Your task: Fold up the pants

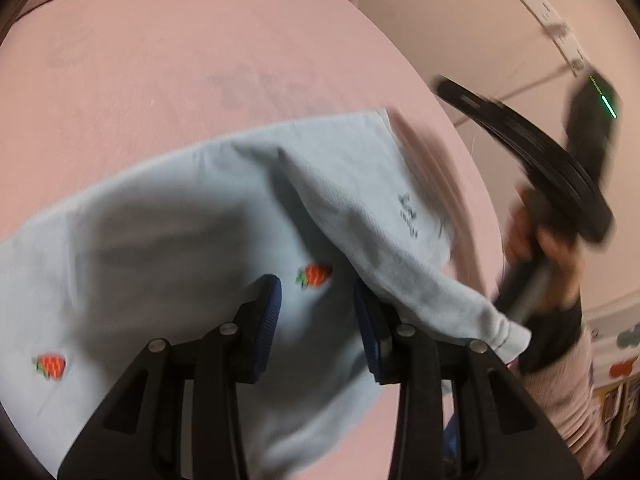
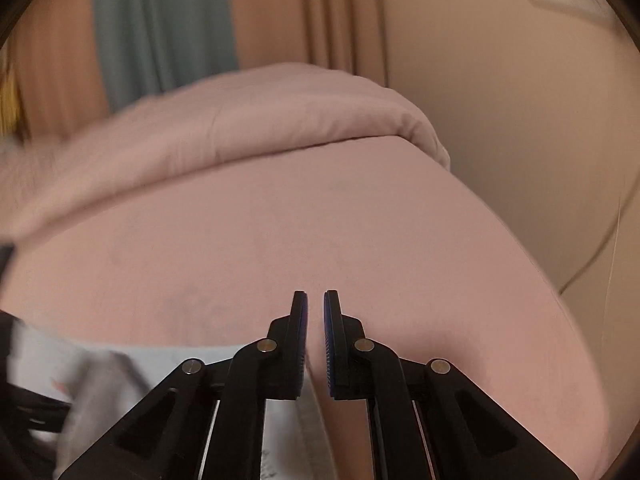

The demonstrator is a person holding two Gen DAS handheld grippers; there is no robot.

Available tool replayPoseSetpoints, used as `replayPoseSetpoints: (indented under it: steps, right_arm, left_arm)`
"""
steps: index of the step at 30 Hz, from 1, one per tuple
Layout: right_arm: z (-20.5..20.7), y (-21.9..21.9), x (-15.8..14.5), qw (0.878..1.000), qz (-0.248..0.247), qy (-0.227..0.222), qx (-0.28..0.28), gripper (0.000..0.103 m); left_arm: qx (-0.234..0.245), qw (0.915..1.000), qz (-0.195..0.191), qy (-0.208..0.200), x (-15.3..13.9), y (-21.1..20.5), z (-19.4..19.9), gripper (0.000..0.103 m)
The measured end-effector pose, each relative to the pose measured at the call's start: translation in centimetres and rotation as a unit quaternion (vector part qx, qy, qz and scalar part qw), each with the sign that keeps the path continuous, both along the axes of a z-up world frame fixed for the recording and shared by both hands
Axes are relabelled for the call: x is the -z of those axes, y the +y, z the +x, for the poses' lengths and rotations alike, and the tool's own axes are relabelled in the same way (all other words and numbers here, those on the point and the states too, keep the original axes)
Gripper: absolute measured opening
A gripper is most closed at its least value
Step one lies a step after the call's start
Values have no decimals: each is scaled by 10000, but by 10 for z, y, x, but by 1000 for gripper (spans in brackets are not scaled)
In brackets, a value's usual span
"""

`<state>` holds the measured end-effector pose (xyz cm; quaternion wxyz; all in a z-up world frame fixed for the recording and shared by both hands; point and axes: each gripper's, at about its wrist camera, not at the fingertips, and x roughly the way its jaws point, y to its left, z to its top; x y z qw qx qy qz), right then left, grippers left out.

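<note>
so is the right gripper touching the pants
Apart. The right wrist view shows the right gripper with pink bed sheet showing through the narrow gap between its fingers, nothing clamped; the pants lie lower left.

The pants (image 1: 192, 216) lie on the bed (image 1: 160, 60), stretched from the left edge of the left wrist view toward the bed's right side, with one part folded over on top and ending in a cuff (image 1: 508, 336) near the bed's edge. The left tool (image 1: 318, 296) is above the pants, and the right tool (image 2: 316, 308) above bare bed just right of them. A duvet (image 2: 240, 120) lies across the bed's far end, with curtains (image 2: 160, 20) behind it.
</note>
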<state>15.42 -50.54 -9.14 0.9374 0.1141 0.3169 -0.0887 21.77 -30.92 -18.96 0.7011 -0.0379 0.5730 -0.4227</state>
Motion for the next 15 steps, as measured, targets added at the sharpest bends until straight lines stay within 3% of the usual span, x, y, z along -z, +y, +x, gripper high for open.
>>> replayPoseSetpoints:
  steps: [3, 4, 7, 9, 11, 15]
  right_arm:
    - [-40, -5, -9, 9987, 422, -77, -278, 10]
    - [-59, -4, -11, 9972, 568, -149, -462, 20]
    - [-102, -2, -14, 9936, 847, -465, -579, 64]
    - [-114, -1, -11, 9931, 899, -535, -535, 65]
    - [-114, 9, -3, 9927, 950, -390, -628, 65]
    - [-96, 27, 10, 9967, 501, 31, -632, 65]
  left_arm:
    - [-350, 9992, -126, 169, 3, -10, 16, 42]
    - [-468, 9984, -176, 251, 3, -13, 21, 44]
    - [-787, 9961, -236, 318, 2, -31, 39, 56]
    - [-917, 9949, -232, 359, -2, -42, 49, 63]
    - [-957, 9946, -122, 377, -8, -49, 54, 63]
    - [-695, 9974, -162, -48, -26, -37, 39, 63]
